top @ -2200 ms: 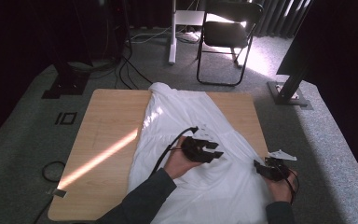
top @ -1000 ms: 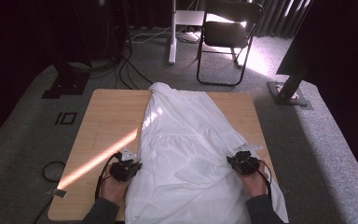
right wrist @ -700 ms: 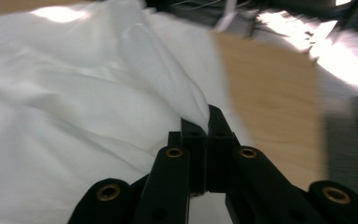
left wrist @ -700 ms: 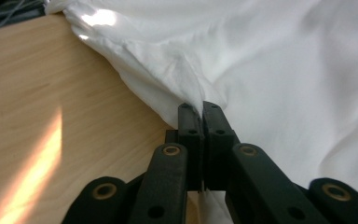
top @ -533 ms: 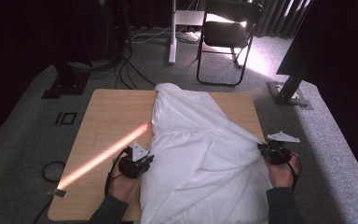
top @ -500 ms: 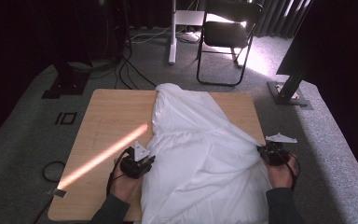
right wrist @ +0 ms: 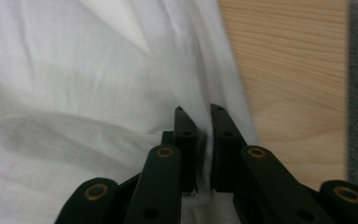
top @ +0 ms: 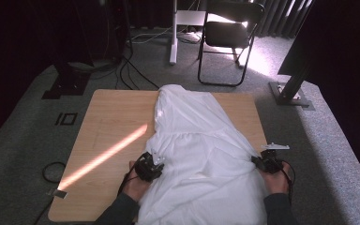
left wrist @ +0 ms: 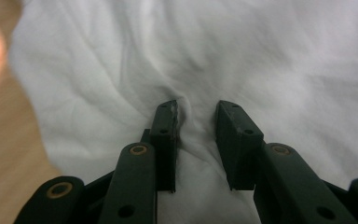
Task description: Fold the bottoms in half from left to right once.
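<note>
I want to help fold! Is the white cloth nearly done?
Not yet. The cloth is spread along the table, still wrinkled and unfolded. The right gripper pinches its edge; the left gripper has just been opening, with cloth loose between its jaws. Smoothing and all the folding seem left.

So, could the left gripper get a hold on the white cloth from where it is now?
Probably yes. The left gripper sits right on the white cloth, jaws apart with a ridge of fabric between them and nothing in the way; closing should pinch it.
</note>
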Demonstrator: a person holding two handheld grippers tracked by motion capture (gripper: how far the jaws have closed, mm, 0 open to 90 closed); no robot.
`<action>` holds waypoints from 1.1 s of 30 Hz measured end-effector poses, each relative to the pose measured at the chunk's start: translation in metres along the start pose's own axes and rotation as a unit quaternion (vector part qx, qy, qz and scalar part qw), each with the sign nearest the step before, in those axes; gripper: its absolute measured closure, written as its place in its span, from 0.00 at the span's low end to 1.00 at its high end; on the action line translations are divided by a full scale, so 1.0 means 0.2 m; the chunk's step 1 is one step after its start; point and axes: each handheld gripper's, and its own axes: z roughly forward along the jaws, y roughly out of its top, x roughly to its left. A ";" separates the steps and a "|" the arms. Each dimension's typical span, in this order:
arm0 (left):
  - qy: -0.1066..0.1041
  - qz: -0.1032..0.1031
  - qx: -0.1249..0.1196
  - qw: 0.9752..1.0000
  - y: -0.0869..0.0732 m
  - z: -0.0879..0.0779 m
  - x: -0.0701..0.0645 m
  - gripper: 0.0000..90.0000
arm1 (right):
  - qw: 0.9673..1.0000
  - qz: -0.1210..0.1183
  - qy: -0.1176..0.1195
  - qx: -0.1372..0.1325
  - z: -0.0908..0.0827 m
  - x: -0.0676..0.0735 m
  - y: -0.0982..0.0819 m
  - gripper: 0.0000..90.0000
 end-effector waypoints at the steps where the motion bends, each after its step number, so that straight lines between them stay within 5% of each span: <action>1: 0.016 -0.003 0.007 1.000 0.01 0.02 0.06 0.78 | 1.000 -0.004 0.004 0.002 0.00 0.02 0.00 0.93; 4: 0.052 -0.010 0.019 0.998 0.03 0.06 0.17 0.82 | 1.000 -0.024 0.011 0.004 0.02 0.09 0.03 0.93; 6: 0.039 -0.043 0.017 0.998 0.04 0.09 0.28 0.81 | 0.999 -0.032 0.012 0.003 0.04 0.12 0.05 0.94; 9: 0.042 -0.056 0.015 0.997 0.08 0.14 0.37 0.82 | 0.999 -0.037 0.013 0.001 0.07 0.14 0.08 0.94; 13: 0.073 -0.041 0.021 0.996 0.14 0.21 0.41 0.82 | 0.999 -0.036 0.009 -0.004 0.12 0.12 0.13 0.94; 17: 0.066 -0.054 0.023 0.996 0.20 0.25 0.46 0.79 | 1.000 -0.014 -0.006 -0.014 0.17 0.05 0.19 0.92; 20: 0.046 -0.063 0.020 0.997 0.19 0.23 0.46 0.69 | 0.999 0.005 -0.035 0.004 0.18 0.02 0.25 0.71; 23: 0.028 -0.070 -0.009 0.997 0.16 0.15 0.44 0.64 | 0.998 0.026 -0.031 -0.040 0.09 0.04 0.28 0.62; 28: 0.016 -0.083 -0.034 0.996 0.09 0.00 0.40 0.61 | 0.995 -0.019 0.017 -0.093 -0.04 0.19 0.33 0.56; 31: 0.018 -0.067 -0.024 0.997 0.02 -0.05 0.34 0.59 | 0.993 -0.042 0.053 -0.096 -0.04 0.29 0.35 0.54; 33: 0.017 -0.074 -0.024 0.997 -0.02 -0.07 0.31 0.57 | 0.992 -0.062 0.072 -0.086 0.00 0.36 0.37 0.53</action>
